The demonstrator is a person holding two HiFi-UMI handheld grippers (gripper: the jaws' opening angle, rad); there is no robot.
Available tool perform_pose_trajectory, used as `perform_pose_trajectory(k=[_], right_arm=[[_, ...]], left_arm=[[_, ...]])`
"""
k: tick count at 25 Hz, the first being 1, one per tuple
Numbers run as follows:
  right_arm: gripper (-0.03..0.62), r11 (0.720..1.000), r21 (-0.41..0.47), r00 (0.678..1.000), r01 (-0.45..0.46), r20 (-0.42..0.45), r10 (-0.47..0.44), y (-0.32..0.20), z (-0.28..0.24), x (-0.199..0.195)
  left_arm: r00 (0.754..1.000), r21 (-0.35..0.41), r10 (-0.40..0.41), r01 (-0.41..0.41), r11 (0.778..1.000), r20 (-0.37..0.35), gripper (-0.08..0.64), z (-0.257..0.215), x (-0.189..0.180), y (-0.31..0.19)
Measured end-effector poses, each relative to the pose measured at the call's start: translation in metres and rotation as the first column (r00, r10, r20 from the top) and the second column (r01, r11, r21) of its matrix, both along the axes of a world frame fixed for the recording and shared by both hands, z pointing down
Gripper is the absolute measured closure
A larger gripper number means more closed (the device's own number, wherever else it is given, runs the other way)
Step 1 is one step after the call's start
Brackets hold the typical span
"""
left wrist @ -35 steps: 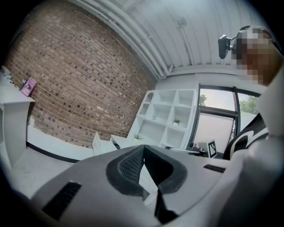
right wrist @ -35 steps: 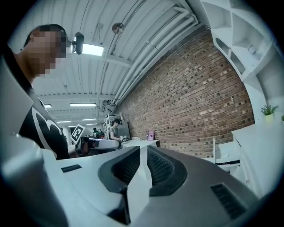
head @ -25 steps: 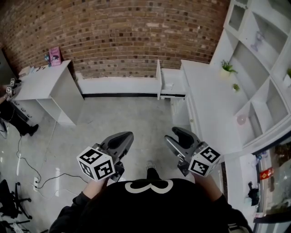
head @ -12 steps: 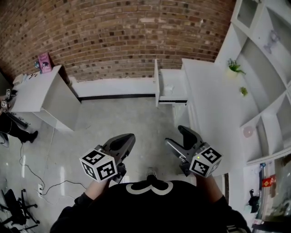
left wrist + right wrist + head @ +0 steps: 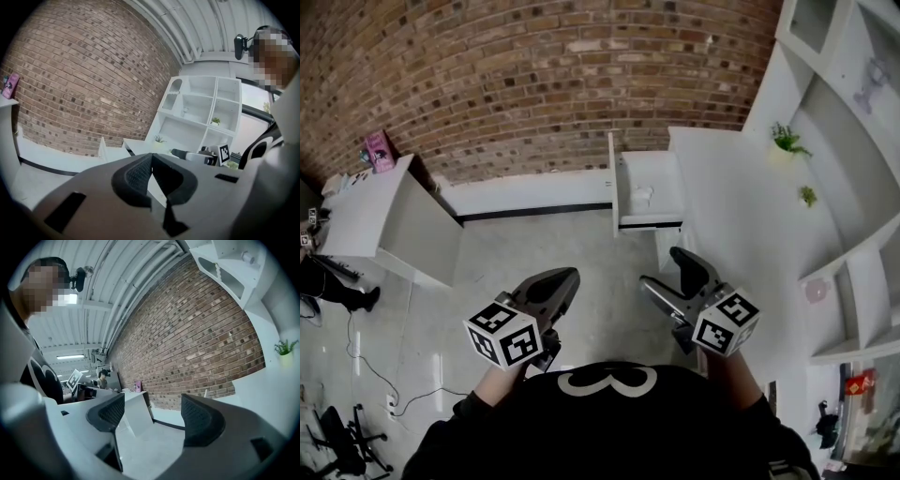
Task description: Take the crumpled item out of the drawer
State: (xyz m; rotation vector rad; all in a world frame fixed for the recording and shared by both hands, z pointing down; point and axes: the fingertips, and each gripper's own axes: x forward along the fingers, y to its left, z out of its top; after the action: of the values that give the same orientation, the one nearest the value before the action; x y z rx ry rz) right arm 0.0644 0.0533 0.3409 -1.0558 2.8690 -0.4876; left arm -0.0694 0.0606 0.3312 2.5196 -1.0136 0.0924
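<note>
**Nothing taken out yet**

The drawer [image 5: 664, 176] is seen pulled open beside the white worktop [image 5: 727, 211]. A small pale lump, probably the crumpled item [image 5: 640, 196], lies inside. Both grippers are held well short of it. The left gripper [image 5: 565, 277] has its jaws pressed together, empty. The right gripper [image 5: 665, 270] jaws are opening wide, with nothing between them. The reach, grasp and lift are left to do.

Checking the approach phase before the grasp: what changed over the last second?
The right tool is opening its jaws, with nothing between them. The open drawer sits lower and nearer in the head view, so the person has moved toward it. Unchanged: the left tool is shut and empty, and the crumpled item is still in the drawer, untouched.
</note>
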Motion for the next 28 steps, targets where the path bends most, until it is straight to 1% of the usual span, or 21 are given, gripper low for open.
perform_pose_trajectory(k=[4,8,16,23,26,28], right_arm=[[0.222,1.000,0.023,1.000,0.011,-0.015,-0.011,-0.012,-0.002,0.006],[0.210,0.999,0.050,1.000,-0.002,-0.021,0.003,-0.019,-0.009,0.014],[0.207,0.999,0.030,0.999,-0.027,-0.035,0.028,-0.033,0.003,0.021],[0.213,0.998,0.004,0.997,-0.069,-0.043,0.069,-0.067,0.018,0.025],[0.244,0.997,-0.015,0.996,-0.074,-0.042,0.074,-0.090,0.024,0.028],[0.244,0.995,-0.031,0.995,-0.090,-0.043,0.089,-0.109,0.028,0.030]], left_arm=[[1.000,0.011,0.007,-0.007,1.000,0.012,0.557,-0.002,0.009,-0.012],[1.000,0.026,0.024,-0.025,0.999,0.018,0.557,-0.005,0.018,-0.020],[0.998,0.021,0.065,-0.065,0.998,0.020,0.557,0.005,0.027,-0.044],[0.990,0.000,0.137,-0.137,0.991,0.025,0.557,0.016,0.040,-0.097],[0.985,-0.012,0.171,-0.171,0.985,0.023,0.557,0.020,0.050,-0.128],[0.981,-0.026,0.194,-0.194,0.981,0.025,0.557,0.023,0.056,-0.149]])
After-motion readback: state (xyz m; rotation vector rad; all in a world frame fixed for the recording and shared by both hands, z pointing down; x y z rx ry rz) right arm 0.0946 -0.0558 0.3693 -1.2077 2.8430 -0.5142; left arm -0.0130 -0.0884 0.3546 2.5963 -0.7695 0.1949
